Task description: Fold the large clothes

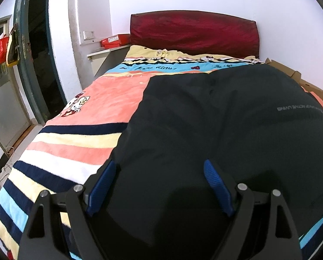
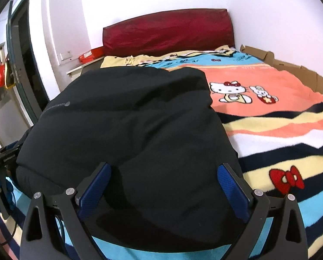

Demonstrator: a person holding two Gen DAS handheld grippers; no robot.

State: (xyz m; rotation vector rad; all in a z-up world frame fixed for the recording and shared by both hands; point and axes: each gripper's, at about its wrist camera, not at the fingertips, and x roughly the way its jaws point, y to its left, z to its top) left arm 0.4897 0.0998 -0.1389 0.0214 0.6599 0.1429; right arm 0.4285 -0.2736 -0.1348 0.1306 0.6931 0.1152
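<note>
A large black garment (image 1: 215, 119) lies spread in a thick pile on the striped cartoon blanket (image 1: 79, 147) of a bed. Small grey lettering shows on its right part. My left gripper (image 1: 160, 164) hangs open just above the garment's near left edge, its blue pads (image 1: 103, 186) wide apart with nothing between them. In the right wrist view the same black garment (image 2: 129, 125) fills the left and middle. My right gripper (image 2: 164, 169) is open over its near right portion, blue pads (image 2: 233, 192) spread and not pressing the cloth.
A dark red headboard (image 1: 194, 32) stands against the white wall. Flattened cardboard (image 2: 291, 71) lies along the bed's right side. A red box (image 1: 115, 41) sits on a shelf left of the headboard. A dark doorway (image 1: 40, 60) with a red bag (image 1: 0, 49) is far left.
</note>
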